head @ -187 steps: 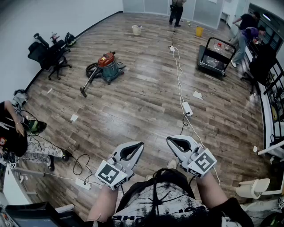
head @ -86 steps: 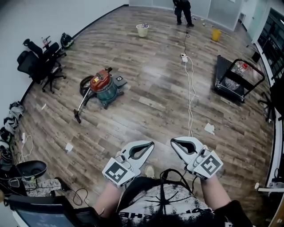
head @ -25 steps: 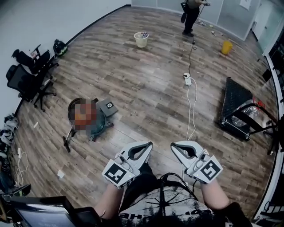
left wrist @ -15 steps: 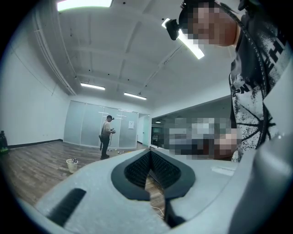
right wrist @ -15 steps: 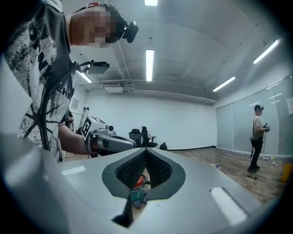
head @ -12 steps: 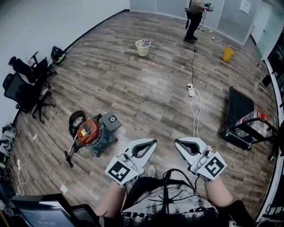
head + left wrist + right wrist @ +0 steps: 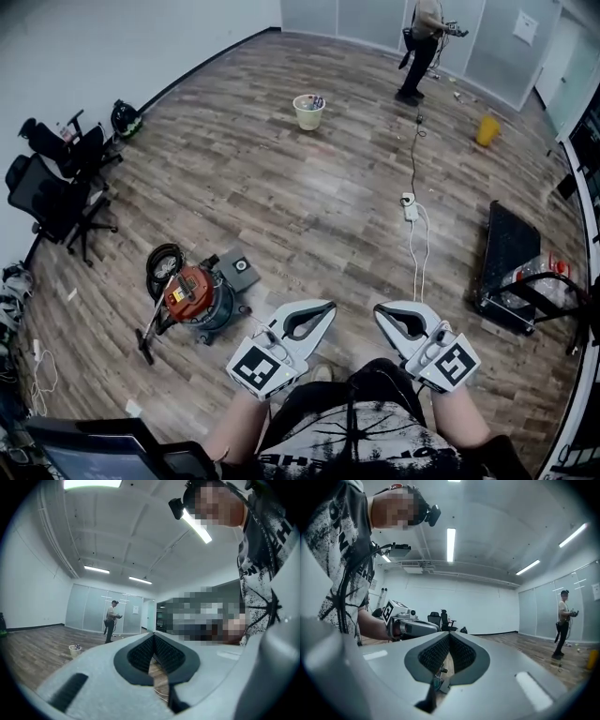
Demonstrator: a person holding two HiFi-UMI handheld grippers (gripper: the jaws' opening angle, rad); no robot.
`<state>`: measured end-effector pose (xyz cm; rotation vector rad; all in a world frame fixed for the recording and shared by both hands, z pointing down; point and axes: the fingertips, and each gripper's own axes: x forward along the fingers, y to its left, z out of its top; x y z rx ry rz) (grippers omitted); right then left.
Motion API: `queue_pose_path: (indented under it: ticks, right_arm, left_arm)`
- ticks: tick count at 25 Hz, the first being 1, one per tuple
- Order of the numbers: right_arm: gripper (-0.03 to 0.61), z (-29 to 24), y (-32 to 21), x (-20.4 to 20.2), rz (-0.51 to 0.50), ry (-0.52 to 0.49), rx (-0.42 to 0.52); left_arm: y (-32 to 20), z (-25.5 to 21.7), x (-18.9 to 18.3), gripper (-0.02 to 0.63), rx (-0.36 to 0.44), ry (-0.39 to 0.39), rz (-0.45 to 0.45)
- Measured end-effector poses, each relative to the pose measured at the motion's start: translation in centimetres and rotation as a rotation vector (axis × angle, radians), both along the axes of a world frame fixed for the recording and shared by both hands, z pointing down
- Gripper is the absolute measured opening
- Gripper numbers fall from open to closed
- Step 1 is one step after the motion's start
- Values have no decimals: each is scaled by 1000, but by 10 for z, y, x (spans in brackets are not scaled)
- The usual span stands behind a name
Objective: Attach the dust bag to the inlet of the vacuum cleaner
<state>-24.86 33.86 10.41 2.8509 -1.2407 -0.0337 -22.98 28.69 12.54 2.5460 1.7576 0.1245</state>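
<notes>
Wooden floor (image 7: 281, 178) carries the red-topped vacuum cleaner (image 7: 192, 298), with a dark coiled hose (image 7: 166, 263) at its far side. Just right of the vacuum cleaner hangs the left gripper (image 7: 325, 307), farther right the right gripper (image 7: 381, 310); both jaws are closed and empty.

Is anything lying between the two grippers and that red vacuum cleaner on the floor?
Nothing visible does. Only bare wood floor separates the left gripper and right gripper, both shut and empty, from the vacuum cleaner at their left. No dust bag is in sight.
</notes>
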Motion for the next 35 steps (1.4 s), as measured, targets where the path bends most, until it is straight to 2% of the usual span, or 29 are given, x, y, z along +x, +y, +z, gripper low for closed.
queue_pose_path:
  ticks: [2, 5, 9, 15, 19, 25, 30, 35]
  right_arm:
    - [3, 4, 4, 7, -8, -33, 10]
    - [3, 16, 19, 26, -5, -61, 14]
    - [3, 27, 36, 65, -47, -65, 44]
    - [3, 37, 72, 142, -163, -72, 58]
    - [3, 44, 115, 190, -207, -93, 66]
    - [3, 40, 164, 246, -263, -115, 70]
    - [3, 39, 174, 283, -334, -125, 50]
    - [3, 44, 154, 318, -410, -143, 36]
  left_arm:
    - [4, 2, 6, -2, 7, 4, -3]
    - [17, -7, 21, -2, -11, 57, -6]
    - [34, 4, 49, -2, 40, 41, -41]
    - [68, 19, 118, -2, 64, -5, -167]
    - [102, 28, 166, -2, 68, -38, -228]
    - [143, 11, 223, -2, 49, -16, -306]
    - [145, 15, 252, -2, 59, -26, -398]
    - [124, 18, 283, -2, 52, -47, -474]
